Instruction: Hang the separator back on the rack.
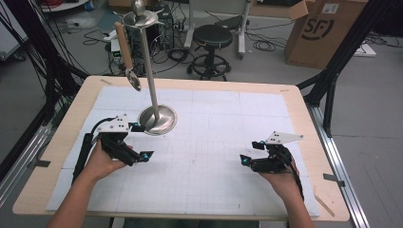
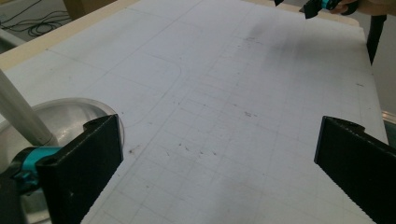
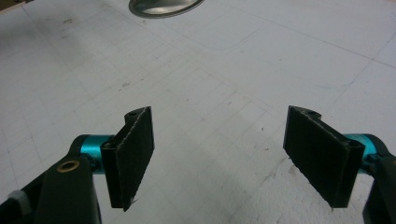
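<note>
The bench (image 1: 71,118) has a pale wooden rim around a white gridded mat (image 1: 214,142) that covers nearly all of it. The mat's middle and near side lie bare, so there is wide room between the two hands.

A steel stand (image 1: 153,80) sits on the mat's far left part, well in from the bench edges. Its round base (image 1: 164,121) rests flat, its pole rises nearly upright, leaning slightly to the left toward the top, and ends in a small dish.

A spoon (image 1: 127,54) hangs from that dish. Its long axis runs almost vertical, wooden handle up, metal bowl down, clear of the mat.

The left tongs (image 1: 141,141) are just beside the base, near side, jaws wide and empty. The right tongs (image 1: 251,152) are well apart on the right, near the bench's right edge, jaws wide, nothing between them.
</note>
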A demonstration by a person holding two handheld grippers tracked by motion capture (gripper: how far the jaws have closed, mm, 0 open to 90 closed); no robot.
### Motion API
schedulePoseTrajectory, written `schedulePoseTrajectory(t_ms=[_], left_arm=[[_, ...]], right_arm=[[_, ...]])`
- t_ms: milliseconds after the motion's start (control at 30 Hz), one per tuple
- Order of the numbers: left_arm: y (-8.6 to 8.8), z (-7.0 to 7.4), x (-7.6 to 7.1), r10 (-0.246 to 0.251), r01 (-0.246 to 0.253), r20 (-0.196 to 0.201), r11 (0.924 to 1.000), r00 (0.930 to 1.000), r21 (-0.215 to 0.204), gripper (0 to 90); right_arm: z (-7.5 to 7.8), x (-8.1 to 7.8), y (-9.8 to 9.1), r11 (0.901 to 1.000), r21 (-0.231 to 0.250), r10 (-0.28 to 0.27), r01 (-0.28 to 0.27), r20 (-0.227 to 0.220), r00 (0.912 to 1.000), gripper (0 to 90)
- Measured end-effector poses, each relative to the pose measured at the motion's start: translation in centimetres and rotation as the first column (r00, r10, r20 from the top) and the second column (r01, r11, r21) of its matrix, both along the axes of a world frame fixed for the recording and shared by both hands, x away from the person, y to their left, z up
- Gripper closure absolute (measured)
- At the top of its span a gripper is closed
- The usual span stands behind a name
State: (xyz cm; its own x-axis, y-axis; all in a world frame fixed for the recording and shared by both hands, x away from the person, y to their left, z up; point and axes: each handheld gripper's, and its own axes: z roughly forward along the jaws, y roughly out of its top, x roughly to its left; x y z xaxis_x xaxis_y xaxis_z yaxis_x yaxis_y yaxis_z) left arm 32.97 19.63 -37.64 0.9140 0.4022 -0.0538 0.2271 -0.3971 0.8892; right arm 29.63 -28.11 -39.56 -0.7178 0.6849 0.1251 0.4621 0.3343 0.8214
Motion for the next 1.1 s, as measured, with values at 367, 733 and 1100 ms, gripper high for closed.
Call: schedulePoseTrajectory(t_ms=[367, 733, 1100], left_arm=[[-0.91, -0.73, -0.04, 0.0, 0.001, -0.005, 0.9982, 1.0, 0.059, 1.7], [-0.42, -0.42, 0.0, 0.011, -0.011, -0.005, 0.9994, 0.9999, 0.034, 1.7], [-0.51, -0.52, 0.04, 0.01, -0.01, -0.009, 0.999, 0.9999, 0.043, 1.7]], right_arm=[[-0.1, -0.01, 0.03, 1.0, -0.002, 0.002, -0.002, -0.004, 1.0, 23.5], [-0.12, 0.04, 0.19, 1.0, -0.004, 0.007, -0.007, -0.001, 1.0, 23.5], [-0.24, 0.09, 0.21, 0.9999, -0.006, 0.014, -0.014, -0.007, 0.9999, 23.5]])
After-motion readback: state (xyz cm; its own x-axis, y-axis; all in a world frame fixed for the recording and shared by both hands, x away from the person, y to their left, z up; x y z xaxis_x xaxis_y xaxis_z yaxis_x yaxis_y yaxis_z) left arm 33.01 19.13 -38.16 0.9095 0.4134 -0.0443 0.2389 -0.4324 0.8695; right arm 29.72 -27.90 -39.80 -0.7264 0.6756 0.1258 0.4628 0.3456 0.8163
